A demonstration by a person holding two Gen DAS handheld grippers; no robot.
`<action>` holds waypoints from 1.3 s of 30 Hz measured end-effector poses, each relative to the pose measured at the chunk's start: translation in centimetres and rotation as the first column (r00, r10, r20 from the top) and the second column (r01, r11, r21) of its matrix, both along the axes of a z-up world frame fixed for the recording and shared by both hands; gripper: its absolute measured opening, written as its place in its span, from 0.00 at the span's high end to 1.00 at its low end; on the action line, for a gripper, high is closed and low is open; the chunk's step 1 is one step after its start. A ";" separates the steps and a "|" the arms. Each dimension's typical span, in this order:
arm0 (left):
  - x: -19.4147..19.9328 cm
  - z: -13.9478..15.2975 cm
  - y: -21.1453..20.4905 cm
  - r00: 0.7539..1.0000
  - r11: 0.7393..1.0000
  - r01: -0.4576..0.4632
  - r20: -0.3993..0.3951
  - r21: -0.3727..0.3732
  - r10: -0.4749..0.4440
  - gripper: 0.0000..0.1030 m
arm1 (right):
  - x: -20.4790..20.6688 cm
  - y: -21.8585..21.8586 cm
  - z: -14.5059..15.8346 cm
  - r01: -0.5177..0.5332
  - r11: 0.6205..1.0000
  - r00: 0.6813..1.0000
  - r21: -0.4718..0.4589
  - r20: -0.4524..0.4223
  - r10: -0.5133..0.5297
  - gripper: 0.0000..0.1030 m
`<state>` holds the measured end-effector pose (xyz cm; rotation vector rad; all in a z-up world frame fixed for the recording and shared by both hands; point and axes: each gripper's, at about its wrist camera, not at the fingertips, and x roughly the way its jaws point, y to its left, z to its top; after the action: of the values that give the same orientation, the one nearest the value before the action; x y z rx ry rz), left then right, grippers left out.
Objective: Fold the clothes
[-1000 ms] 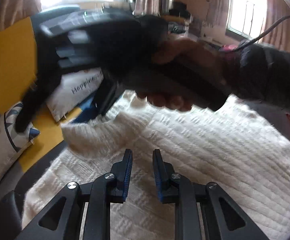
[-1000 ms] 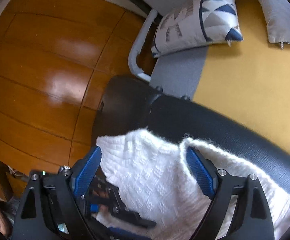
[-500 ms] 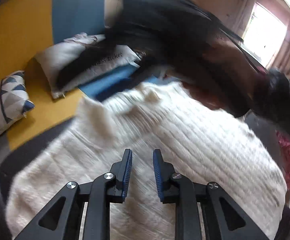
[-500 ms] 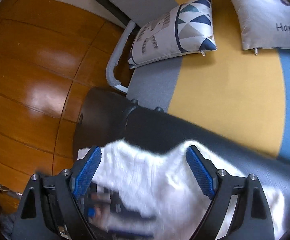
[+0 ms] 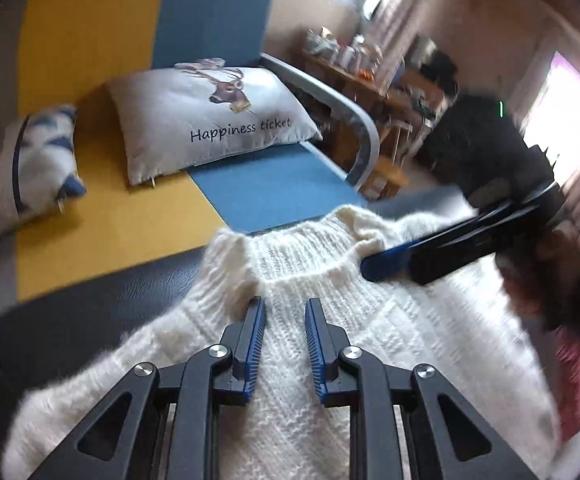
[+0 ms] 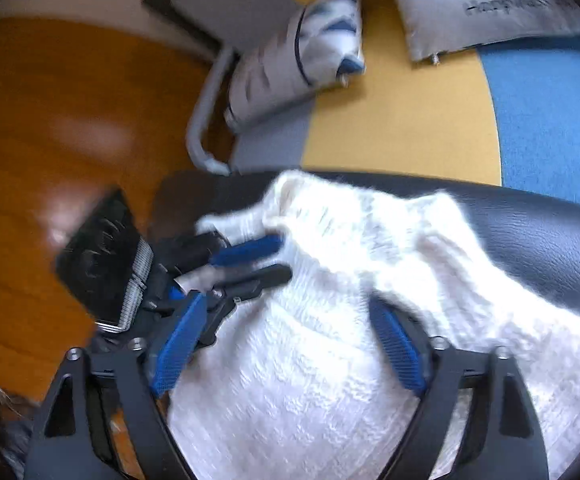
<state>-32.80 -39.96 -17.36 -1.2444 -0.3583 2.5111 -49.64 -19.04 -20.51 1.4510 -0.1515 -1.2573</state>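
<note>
A white knit sweater (image 5: pixel 329 340) lies spread on a black padded surface (image 5: pixel 90 300) beneath both tools. The left tool (image 5: pixel 285 312) is narrowly parted just above its collar; the right tool (image 6: pixel 286 344) gapes wide, seemingly empty.

White sweater (image 5: pixel 369 340) lower part cut off by frame edge; right gripper (image 5: pixel 385 266) and the hand (image 5: pixel 529 280) holding it motion-blurred; right wrist view smeared throughout.
</note>
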 end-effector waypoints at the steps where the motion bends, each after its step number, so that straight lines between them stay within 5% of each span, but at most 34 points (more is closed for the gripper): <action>1: 0.1 -0.1 -0.2 1.000 1.000 -0.006 0.003 0.015 0.006 0.81 | -0.2 0.6 -0.3 0.018 1.000 1.000 0.006 -0.005 -0.018 0.60; 3: 0.0 0.0 -0.1 1.000 1.000 -0.013 0.009 0.015 0.013 0.81 | -0.4 1.7 -0.7 0.048 0.999 0.999 0.021 -0.021 -0.048 0.82; 5: 0.1 0.3 0.0 1.000 0.999 -0.025 0.013 0.022 0.025 0.81 | -0.1 1.9 0.1 0.049 0.999 0.998 0.012 -0.043 -0.049 0.82; 6: 0.1 0.6 0.0 0.999 0.999 -0.034 0.014 0.025 0.034 0.81 | 0.0 1.9 0.5 0.050 0.999 0.997 0.007 -0.053 -0.050 0.75; 9: 1.1 1.4 -0.1 0.998 0.998 -0.060 0.001 0.012 0.060 0.80 | 0.5 2.2 1.6 0.052 0.999 0.995 -0.008 -0.086 -0.052 0.23; 10: 1.7 1.7 -0.1 0.998 0.998 -0.061 -0.005 -0.001 0.061 0.80 | 0.7 2.3 2.0 0.052 0.999 0.994 -0.012 -0.096 -0.053 0.19; 14: 4.5 2.5 0.5 0.998 0.993 -0.069 -0.003 -0.096 0.069 0.80 | 2.0 2.3 4.4 0.054 0.995 0.953 0.080 -0.301 -0.027 0.19; 19: 6.2 1.0 1.2 0.994 0.968 -0.082 0.051 -0.236 0.096 0.80 | 2.5 2.0 2.7 0.109 0.976 0.927 0.188 -0.373 -0.032 0.20; 25: 8.1 3.6 0.8 0.979 0.966 -0.192 0.027 -0.174 0.200 0.76 | 5.8 1.7 4.6 0.148 0.963 0.871 0.227 -0.490 -0.018 0.20; 28: 11.8 5.3 2.0 0.973 0.957 -0.229 -0.004 -0.176 0.232 0.75 | 9.7 4.2 6.4 0.149 0.958 0.810 0.244 -0.586 0.024 0.19; 33: 20.0 6.2 5.5 0.969 0.960 -0.247 -0.024 -0.131 0.246 0.74 | 15.5 9.3 5.6 0.177 0.940 0.805 0.293 -0.593 0.033 0.19; 39: 28.5 4.5 7.2 0.939 0.933 -0.341 0.005 -0.114 0.344 0.74 | 19.8 14.0 3.5 0.286 0.906 0.789 0.312 -0.613 -0.038 0.19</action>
<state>-4.31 -32.73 -12.84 -1.3574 -0.4855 2.8450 -29.82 -5.04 -16.98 1.3084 0.4368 -1.9206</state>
